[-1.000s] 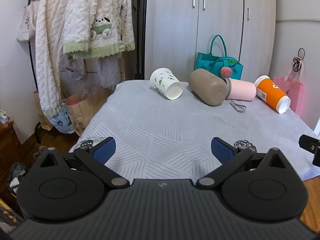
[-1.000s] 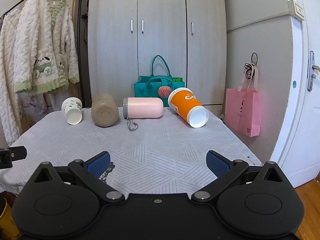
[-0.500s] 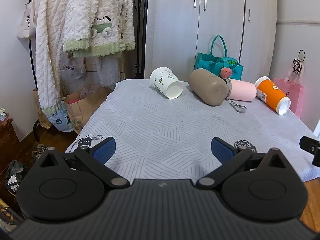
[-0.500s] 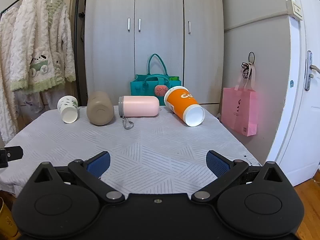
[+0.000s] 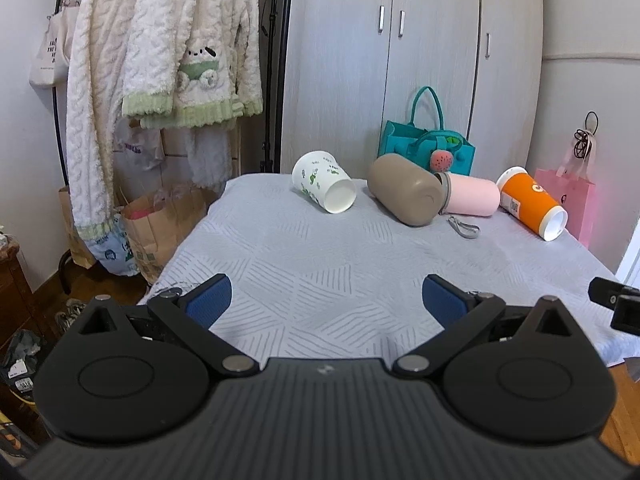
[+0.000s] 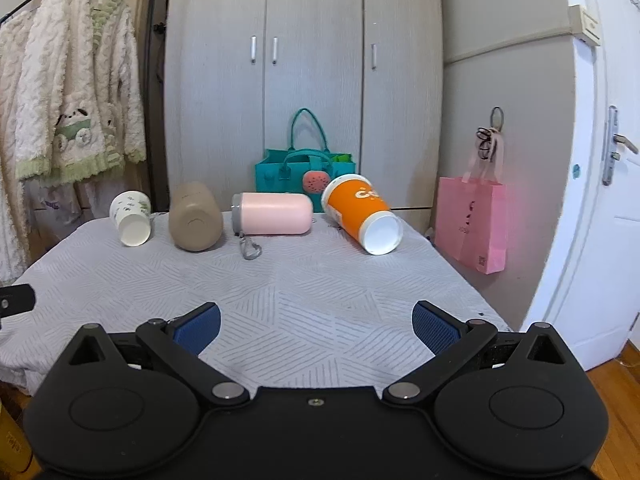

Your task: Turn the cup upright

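Grey wardrobe doors (image 6: pixel 316 80) back a table under a grey patterned cloth (image 6: pixel 280 280), and along its far edge four vessels lie on their sides: a white leaf-print paper cup (image 6: pixel 131 219) at the left, a tan bottle (image 6: pixel 195 217), a pink bottle (image 6: pixel 274 213) and an orange cup (image 6: pixel 362 213) at the right, its white mouth facing the near right. Behind them stand a teal tote bag (image 6: pixel 304 172) and, off to the right, a pink shopping bag (image 6: pixel 472 224). Both the left gripper (image 5: pixel 326 300) and the right gripper (image 6: pixel 316 328) hover over the near edge with jaws spread wide and nothing between them, well apart from every cup.
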Motion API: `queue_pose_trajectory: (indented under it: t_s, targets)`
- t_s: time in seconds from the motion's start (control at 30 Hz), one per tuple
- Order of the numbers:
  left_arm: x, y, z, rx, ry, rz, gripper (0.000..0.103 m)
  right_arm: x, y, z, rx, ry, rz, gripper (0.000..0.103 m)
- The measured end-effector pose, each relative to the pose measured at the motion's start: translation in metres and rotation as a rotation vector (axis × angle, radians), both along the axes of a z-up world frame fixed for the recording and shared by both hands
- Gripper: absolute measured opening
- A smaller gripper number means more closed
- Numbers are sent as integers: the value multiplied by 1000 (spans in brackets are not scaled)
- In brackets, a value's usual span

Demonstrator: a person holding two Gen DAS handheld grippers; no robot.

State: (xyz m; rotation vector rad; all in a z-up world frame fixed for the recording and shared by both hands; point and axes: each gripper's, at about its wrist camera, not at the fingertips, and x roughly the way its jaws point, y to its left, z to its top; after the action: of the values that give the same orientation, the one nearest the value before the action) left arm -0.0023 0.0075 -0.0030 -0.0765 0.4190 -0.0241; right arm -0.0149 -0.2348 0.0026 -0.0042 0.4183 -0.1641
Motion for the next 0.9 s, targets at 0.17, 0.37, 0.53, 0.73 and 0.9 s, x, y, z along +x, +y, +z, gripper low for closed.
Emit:
queue_pose_trajectory:
  t_s: [0.17, 0.37, 0.53, 0.73, 0.9]
  targets:
    - [-2, -1, 4, 14, 8, -4, 103, 1, -6, 5, 4, 10, -27, 103]
    - [-3, -1, 7, 7, 10, -14, 103, 5, -10, 7, 1, 28, -37, 103]
    - [-3, 0, 7, 10, 16, -14, 103, 9, -8, 5, -5, 57, -28, 103]
    - [0, 2, 5, 6, 50, -12, 103, 15, -1, 3, -22, 81, -10, 103]
    - [3, 7, 9, 18, 60, -1, 103, 17, 4, 12, -15, 78, 17, 103]
